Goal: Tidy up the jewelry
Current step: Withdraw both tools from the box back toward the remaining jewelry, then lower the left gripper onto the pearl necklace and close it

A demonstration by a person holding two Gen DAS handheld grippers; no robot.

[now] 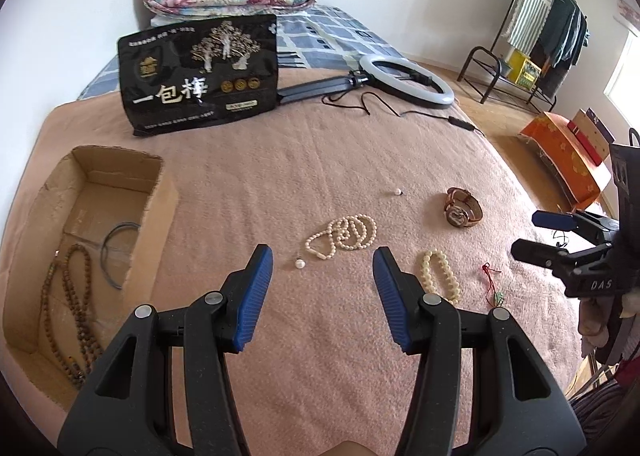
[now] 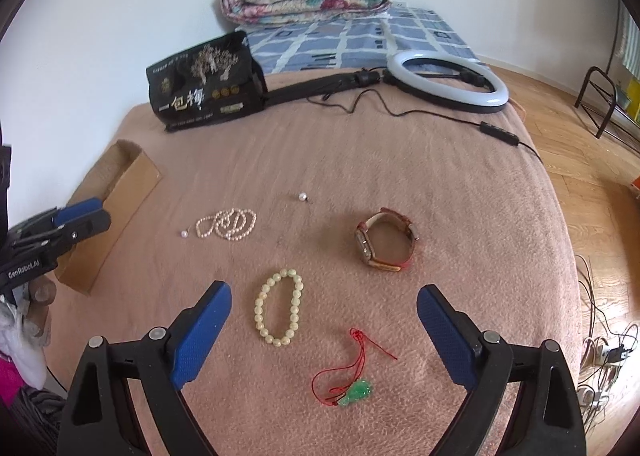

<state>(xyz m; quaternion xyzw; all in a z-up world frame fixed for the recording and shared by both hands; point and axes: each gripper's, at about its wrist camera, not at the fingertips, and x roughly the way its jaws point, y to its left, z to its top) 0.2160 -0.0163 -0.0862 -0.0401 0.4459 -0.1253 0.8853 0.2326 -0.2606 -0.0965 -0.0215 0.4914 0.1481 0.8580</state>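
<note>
Both grippers empty, jaws wide. Right gripper [image 2: 324, 320] hangs nearest the cream round-bead bracelet [image 2: 279, 307], just left of centre, long axis running away from the jaws; left gripper [image 1: 323, 280] further.

On the blanket [image 2: 400, 176], the pearl necklace [image 2: 229, 224] lay left of the watch [image 2: 386, 242], the bead bracelet [image 2: 279, 307] nearer, the pendant [image 2: 356, 392] nearest. A box [image 1: 156, 212] at the left held a long bead strand [image 1: 76, 308].

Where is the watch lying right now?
The brown-strapped wristwatch lies on the pink blanket, right of the cream bead bracelet, beyond the open right tool.
</note>
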